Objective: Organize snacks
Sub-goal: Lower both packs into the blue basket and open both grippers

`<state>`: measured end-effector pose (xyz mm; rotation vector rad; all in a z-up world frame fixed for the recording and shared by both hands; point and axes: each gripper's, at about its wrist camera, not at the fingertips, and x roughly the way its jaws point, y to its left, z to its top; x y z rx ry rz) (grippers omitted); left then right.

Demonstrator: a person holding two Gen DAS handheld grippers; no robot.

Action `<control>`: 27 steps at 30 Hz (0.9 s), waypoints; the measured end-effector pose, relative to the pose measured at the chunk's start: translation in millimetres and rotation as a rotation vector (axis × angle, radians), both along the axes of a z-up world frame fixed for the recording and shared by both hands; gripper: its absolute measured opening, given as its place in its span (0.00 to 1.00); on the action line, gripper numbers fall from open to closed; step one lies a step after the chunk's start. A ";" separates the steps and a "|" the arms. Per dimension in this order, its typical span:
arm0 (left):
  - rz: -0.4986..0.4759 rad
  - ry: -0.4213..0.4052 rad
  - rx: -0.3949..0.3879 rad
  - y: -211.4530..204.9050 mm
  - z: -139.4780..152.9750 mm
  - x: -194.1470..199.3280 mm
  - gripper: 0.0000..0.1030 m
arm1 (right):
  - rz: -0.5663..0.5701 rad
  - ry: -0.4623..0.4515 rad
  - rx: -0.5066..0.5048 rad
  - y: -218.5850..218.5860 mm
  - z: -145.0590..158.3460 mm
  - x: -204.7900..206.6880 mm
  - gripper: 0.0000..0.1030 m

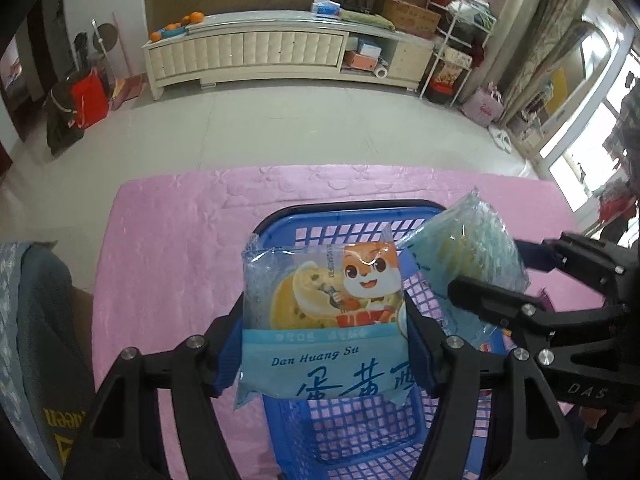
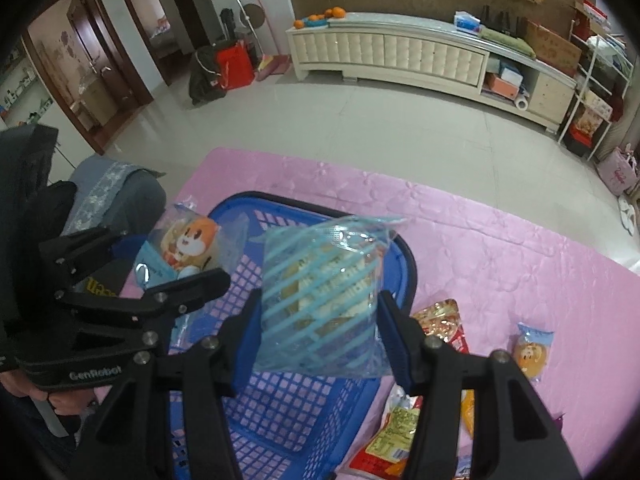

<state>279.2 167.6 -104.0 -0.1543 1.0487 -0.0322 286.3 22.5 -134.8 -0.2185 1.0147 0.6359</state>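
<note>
My left gripper (image 1: 326,320) is shut on a blue egg-yolk pastry packet (image 1: 324,300) with a cartoon animal on it. The packet hangs over the blue mesh basket (image 1: 348,208) on the pink tablecloth. To its right, my right gripper (image 1: 488,268) grips a clear packet with light-blue stripes (image 1: 468,248). In the right wrist view the right gripper (image 2: 320,320) has its blue pads pressed on both sides of the striped packet (image 2: 324,280), above the basket (image 2: 408,264). The left gripper (image 2: 172,260) and its cartoon packet (image 2: 188,248) show at the left.
Loose snacks lie on the pink cloth (image 2: 500,248) right of the basket: a red and gold packet (image 2: 440,316), a small blue cartoon packet (image 2: 532,352) and a yellow-labelled packet (image 2: 396,440). A chair draped in grey cloth (image 2: 116,188) stands at the table's left. A hand (image 2: 24,388) holds the left gripper.
</note>
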 end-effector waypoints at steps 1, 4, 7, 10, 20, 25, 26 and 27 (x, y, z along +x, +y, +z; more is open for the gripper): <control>-0.009 0.001 0.026 -2.3 -1.2 1.8 0.67 | -0.013 -0.025 -0.017 0.1 0.0 0.1 0.59; -0.030 -0.003 0.113 -12.8 -3.1 2.4 0.71 | -0.043 -0.091 -0.059 -3.7 1.8 -2.2 0.72; -0.018 -0.011 0.099 -14.4 -1.4 0.5 0.77 | -0.076 -0.055 -0.011 -19.4 4.6 0.8 0.86; -0.002 -0.021 0.070 -12.5 2.5 -1.8 0.77 | -0.080 -0.022 0.014 -29.1 6.9 2.5 0.86; 0.003 -0.041 0.073 -18.6 22.3 -19.3 0.77 | -0.106 -0.033 -0.013 -40.9 15.8 -8.5 0.86; -0.018 -0.055 0.075 -32.1 33.7 -38.3 0.77 | -0.112 -0.041 -0.006 -51.2 26.3 -17.1 0.86; -0.023 -0.060 0.081 -36.4 37.1 -44.5 0.77 | -0.115 -0.046 -0.004 -54.5 29.2 -20.6 0.86; -0.026 -0.062 0.083 -39.1 38.5 -46.9 0.77 | -0.117 -0.049 -0.001 -58.3 32.0 -24.1 0.86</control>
